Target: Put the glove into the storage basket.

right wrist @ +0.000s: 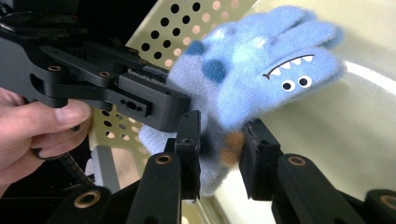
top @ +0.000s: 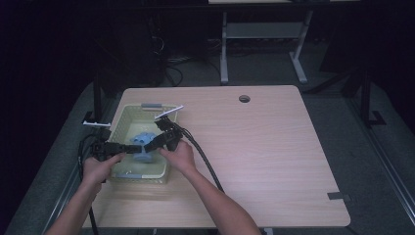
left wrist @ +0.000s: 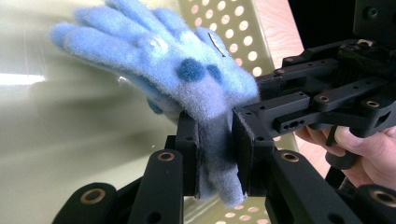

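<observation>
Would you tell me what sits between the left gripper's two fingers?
The grey cuff of the blue glove, pinched between the left gripper fingers, in the left gripper view.

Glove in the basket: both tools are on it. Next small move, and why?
Probably lift both tools together, straight up, to bring the blue glove clear of the green basket. The left tool is clamped on its cuff, the right tool grips fabric beside it, and the glove sits above the basket floor with perforated walls close around.

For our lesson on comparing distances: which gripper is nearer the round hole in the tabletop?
Right. Both meet at the blue glove in the basket; the right gripper lies toward the round hole, the left gripper farther off.
</observation>
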